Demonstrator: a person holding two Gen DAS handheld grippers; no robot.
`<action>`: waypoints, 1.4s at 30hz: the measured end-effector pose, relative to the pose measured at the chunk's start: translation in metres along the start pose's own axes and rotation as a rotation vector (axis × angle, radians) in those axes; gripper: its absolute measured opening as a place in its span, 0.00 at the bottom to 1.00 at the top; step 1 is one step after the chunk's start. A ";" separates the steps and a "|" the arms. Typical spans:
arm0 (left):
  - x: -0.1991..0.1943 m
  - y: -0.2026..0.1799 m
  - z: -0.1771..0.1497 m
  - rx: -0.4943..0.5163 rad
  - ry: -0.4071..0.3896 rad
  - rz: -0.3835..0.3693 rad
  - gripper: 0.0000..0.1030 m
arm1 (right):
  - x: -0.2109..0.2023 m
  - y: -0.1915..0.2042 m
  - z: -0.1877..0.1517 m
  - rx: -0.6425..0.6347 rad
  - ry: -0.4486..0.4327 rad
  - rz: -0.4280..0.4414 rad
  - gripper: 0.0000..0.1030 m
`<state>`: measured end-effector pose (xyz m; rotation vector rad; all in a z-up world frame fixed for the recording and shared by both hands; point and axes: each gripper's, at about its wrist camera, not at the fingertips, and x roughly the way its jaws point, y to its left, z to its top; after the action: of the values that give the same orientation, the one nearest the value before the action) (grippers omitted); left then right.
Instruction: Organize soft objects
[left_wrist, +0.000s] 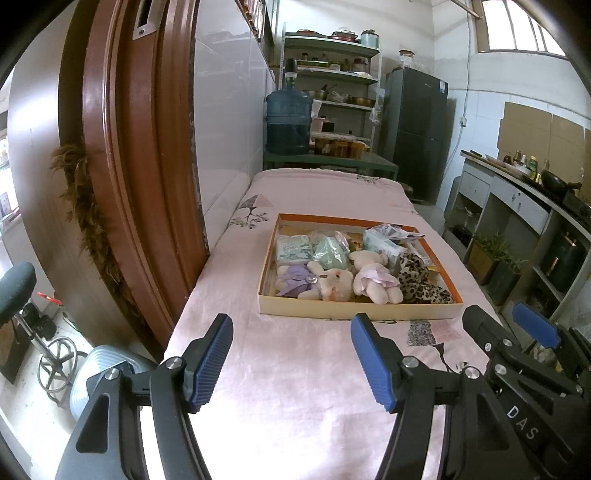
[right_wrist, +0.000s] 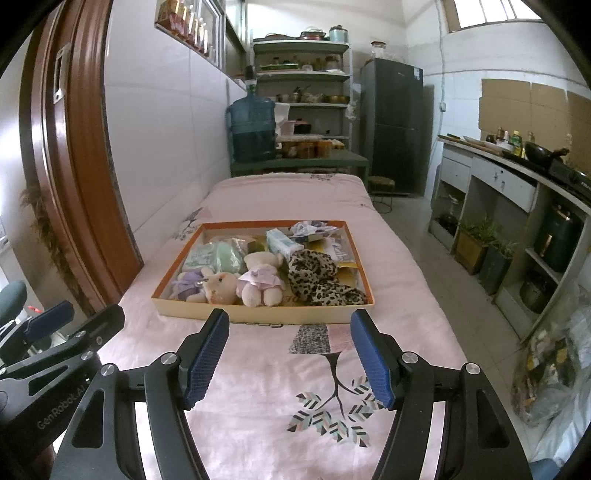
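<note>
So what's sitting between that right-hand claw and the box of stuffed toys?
Nothing but bare pink bedsheet. In the right wrist view, the open right gripper faces the box with only cloth and its printed tree pattern nearby.

A white tiled wall and a brown wooden door frame stand at left, with a green metal shelf, a dark refrigerator and a bright high window behind.

Home kitchen, lived-in. Evidence: dark fridge, shelf rack with pots, water jug, counter with wok, bottles, possibly oils. Pink bedsheet covers central surface.
</note>
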<state>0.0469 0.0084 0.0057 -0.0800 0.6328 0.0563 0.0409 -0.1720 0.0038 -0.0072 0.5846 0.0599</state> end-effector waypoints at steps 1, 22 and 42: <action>0.000 0.000 0.000 0.000 -0.001 0.002 0.65 | 0.000 0.000 0.000 0.000 0.000 0.000 0.68; 0.004 0.003 -0.004 0.003 0.007 0.001 0.65 | 0.003 0.001 -0.002 0.004 0.007 0.001 0.68; 0.005 0.003 -0.006 0.004 0.011 0.002 0.65 | 0.006 0.000 -0.004 0.007 0.011 0.003 0.68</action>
<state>0.0474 0.0106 -0.0021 -0.0757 0.6441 0.0562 0.0435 -0.1718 -0.0024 0.0002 0.5959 0.0607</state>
